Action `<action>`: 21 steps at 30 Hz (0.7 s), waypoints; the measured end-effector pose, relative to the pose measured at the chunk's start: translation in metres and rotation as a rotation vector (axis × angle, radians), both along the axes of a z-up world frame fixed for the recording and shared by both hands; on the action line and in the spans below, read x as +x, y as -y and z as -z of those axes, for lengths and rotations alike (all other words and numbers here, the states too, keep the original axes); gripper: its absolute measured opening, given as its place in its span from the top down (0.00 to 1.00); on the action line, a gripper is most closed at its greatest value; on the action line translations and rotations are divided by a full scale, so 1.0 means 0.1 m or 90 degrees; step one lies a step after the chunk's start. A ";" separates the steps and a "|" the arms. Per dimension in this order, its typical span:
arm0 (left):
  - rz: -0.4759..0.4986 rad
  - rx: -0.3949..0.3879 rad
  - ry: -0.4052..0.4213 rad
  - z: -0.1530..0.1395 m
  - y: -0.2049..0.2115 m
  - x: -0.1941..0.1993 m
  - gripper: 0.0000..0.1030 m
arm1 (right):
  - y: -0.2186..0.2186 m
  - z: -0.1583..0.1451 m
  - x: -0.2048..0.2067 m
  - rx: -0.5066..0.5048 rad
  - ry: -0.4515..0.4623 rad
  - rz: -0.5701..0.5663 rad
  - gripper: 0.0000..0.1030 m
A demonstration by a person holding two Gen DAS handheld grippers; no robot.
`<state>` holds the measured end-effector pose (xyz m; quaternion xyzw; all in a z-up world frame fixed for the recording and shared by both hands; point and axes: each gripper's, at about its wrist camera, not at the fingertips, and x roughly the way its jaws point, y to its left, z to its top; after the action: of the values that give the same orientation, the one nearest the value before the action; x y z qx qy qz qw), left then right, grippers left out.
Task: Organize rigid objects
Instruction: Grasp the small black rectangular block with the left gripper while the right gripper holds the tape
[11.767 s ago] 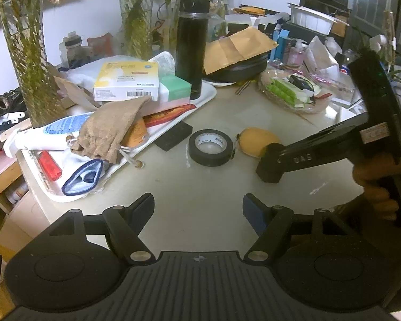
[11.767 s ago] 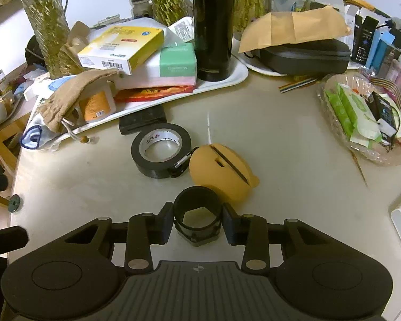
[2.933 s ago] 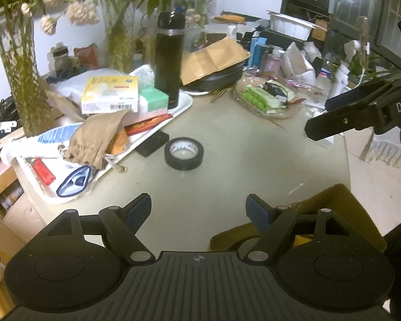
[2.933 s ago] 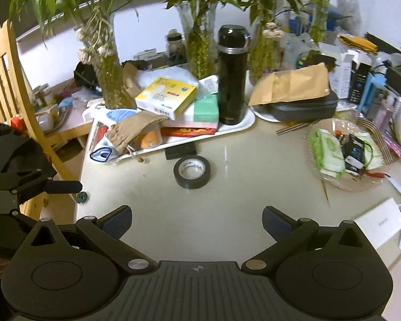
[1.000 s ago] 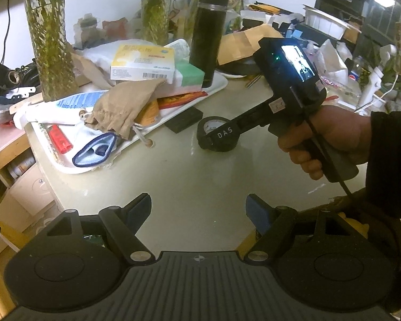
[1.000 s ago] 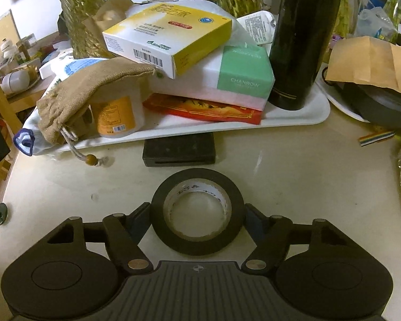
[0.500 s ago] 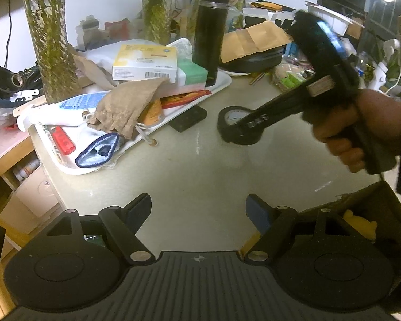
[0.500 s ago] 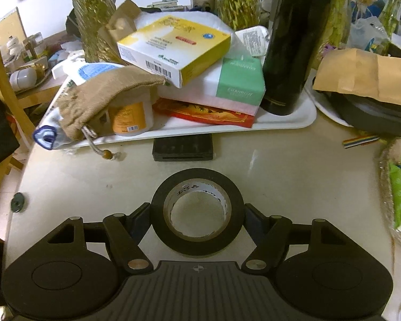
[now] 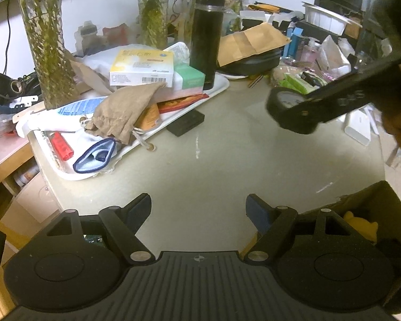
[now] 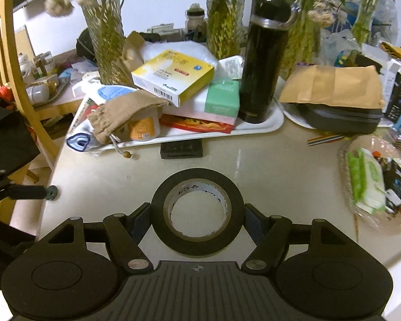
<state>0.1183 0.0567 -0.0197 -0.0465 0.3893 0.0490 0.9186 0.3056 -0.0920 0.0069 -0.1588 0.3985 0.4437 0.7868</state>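
A matt black roll of tape (image 10: pixel 197 214) with a paper-lined core is seen against a smooth, faintly glossy beige tabletop (image 10: pixel 280 165). A glossy black flask (image 10: pixel 264 58), a coarse brown cloth pouch (image 10: pixel 120 115), a creased brown paper envelope (image 10: pixel 334 85) and a smooth white plastic tray (image 10: pixel 254 128) are shown.

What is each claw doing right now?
Left claw: open, holding nothing.
Right claw: closed on the black tape roll, lifted off the table.

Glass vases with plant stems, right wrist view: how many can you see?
3. One vase stands at back left behind the tray, one at centre beside the black flask, one right of the flask. Clutter may hide more.
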 end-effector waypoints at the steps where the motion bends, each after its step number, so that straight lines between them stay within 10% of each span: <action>1: 0.002 -0.002 0.002 -0.01 0.00 0.00 0.25 | 0.07 -0.04 -0.03 0.005 -0.001 0.002 0.27; 21: 0.016 0.019 0.040 0.04 -0.03 0.57 0.24 | 1.51 -0.19 -0.54 0.043 -0.004 0.115 0.27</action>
<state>0.1756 0.0595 -0.0232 -0.0291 0.3600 0.0416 0.9316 0.2513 -0.2428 0.0259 -0.0942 0.3987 0.3849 0.8271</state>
